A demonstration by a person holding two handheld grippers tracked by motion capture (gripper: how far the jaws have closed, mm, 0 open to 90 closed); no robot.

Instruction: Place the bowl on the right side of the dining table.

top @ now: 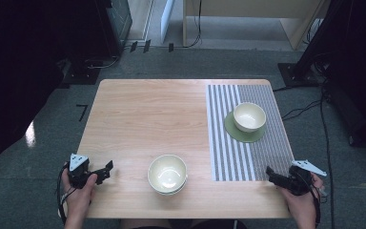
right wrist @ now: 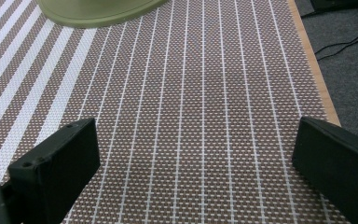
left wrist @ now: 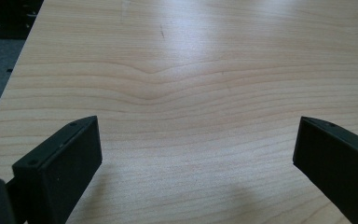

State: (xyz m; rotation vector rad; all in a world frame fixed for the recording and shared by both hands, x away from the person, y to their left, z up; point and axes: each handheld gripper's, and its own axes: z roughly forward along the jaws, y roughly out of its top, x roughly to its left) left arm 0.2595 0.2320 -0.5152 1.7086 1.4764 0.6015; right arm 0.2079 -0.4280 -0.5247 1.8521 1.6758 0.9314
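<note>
High view: unmarked bowl (top: pixel 167 173) (plain cream)

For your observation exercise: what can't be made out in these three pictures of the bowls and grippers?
- Near bowls, high view: how many are stacked; the top one hides the rest.
- Green saucer, right gripper view: cut off by the top edge.
- Far bowl, high view: its base, hidden by its own rim.

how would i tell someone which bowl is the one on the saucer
Start at the striped placemat covering the right part of the wooden table. Near its far half lies a round green saucer, and the cream bowl sits on it. The other bowls sit stacked on bare wood at the near edge, with no saucer.
</note>
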